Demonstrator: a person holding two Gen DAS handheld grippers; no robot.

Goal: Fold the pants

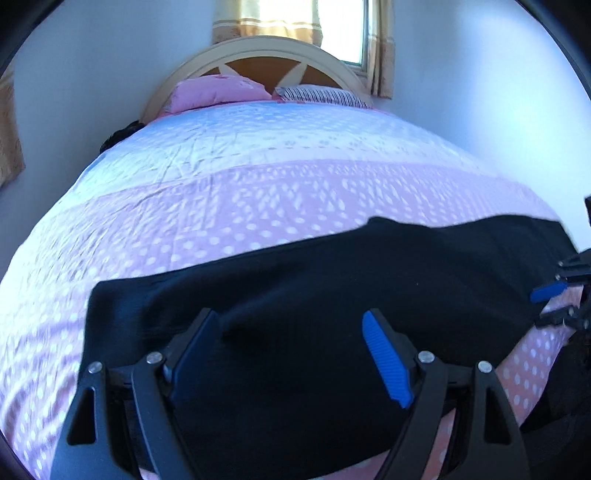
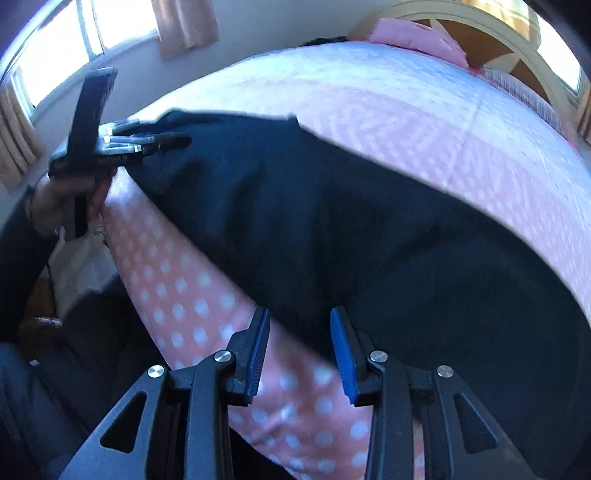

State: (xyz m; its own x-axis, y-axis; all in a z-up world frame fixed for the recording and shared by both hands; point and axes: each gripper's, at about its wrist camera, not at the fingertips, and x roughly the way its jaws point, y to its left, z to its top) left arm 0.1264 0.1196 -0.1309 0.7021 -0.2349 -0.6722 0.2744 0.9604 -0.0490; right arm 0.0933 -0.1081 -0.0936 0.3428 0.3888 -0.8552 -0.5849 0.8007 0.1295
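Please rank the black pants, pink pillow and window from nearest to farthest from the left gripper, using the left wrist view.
From the left gripper:
1. Black pants, under its fingers.
2. Pink pillow, at the headboard.
3. Window, behind the headboard.

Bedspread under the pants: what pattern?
Pink bedspread with white polka dots, paler toward the headboard; clearest in the right wrist view.

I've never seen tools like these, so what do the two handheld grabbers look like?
Both the left gripper and the right gripper are black linkage frames with silver rivets at the pivots. The jaws carry ribbed blue pads. In the right view, the hand on the left gripper's handle comes out of a dark sleeve.
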